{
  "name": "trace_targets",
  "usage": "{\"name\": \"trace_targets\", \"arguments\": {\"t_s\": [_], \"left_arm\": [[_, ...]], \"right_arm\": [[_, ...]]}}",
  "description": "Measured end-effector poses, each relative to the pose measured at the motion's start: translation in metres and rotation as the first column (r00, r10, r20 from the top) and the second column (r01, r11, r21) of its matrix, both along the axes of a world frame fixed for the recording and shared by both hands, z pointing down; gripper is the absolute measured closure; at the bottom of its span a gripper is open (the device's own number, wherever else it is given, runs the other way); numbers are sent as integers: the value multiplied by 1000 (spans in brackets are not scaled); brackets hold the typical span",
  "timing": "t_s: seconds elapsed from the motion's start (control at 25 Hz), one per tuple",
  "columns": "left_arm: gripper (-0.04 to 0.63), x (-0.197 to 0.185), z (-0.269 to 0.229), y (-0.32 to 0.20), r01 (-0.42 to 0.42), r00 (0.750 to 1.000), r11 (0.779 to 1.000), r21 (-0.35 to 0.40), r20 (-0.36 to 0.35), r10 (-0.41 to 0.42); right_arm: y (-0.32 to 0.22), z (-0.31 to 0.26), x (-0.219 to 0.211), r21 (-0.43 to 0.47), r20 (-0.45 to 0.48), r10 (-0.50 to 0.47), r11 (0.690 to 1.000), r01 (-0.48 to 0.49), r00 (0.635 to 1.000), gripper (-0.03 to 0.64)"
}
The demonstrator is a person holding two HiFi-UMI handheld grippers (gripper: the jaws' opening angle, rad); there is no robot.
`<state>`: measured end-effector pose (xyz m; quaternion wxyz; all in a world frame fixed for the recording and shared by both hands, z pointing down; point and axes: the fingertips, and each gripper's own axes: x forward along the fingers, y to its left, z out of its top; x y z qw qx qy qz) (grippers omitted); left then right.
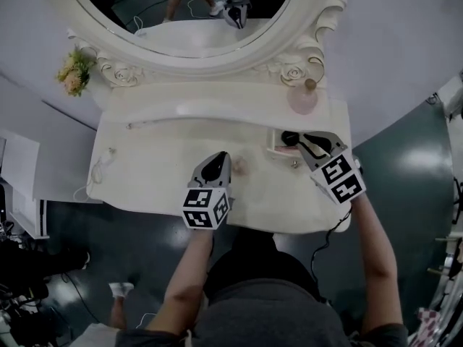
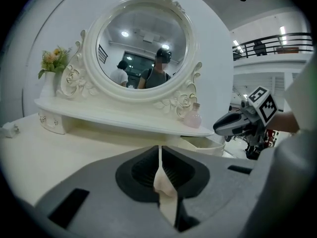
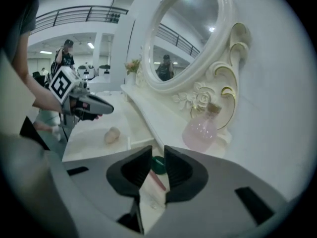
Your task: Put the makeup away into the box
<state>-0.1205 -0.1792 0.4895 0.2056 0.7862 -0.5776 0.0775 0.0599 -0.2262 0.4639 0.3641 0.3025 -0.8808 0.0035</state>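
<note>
Cream-white vanity table [image 1: 145, 179] stands on a dark glossy floor [image 1: 405, 157], its oval mirror [image 1: 188, 6] cut off at the top of the head view. Black-and-white square markers on the gripper cubes are the only print. The open box [image 2: 207, 147] sits at the table's right end. The right gripper [image 3: 158, 152] hangs over it, jaws slightly apart on nothing. The left gripper [image 2: 159, 149] is closed and empty. In the box lie a pink stick [image 3: 157, 181] and a half-hidden green piece [image 3: 158, 165]. A beige sponge [image 3: 112, 135] lies on the tabletop, outside the box.
</note>
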Motion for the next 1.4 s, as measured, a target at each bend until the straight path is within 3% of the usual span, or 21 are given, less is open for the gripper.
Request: {"name": "trace_targets", "arguments": {"t_s": [0.2, 0.44, 0.6, 0.88, 1.4], "left_arm": [[581, 3, 7, -1, -7, 999, 999, -37, 33, 9], [515, 11, 13, -3, -39, 997, 997, -68, 57, 42], [506, 14, 15, -2, -48, 997, 996, -74, 60, 52], [502, 16, 15, 10, -40, 996, 996, -76, 73, 46], [502, -41, 7, 62, 130, 990, 990, -59, 70, -126]], "right_arm": [[19, -36, 6, -17, 235, 111, 994, -110, 966, 538], [45, -57, 25, -89, 463, 244, 969, -230, 852, 541], [64, -58, 29, -133, 527, 295, 955, -265, 797, 541], [87, -45, 9, -161, 543, 280, 960, -229, 792, 538], [98, -19, -88, -162, 480, 81, 987, -2, 874, 511]]}}
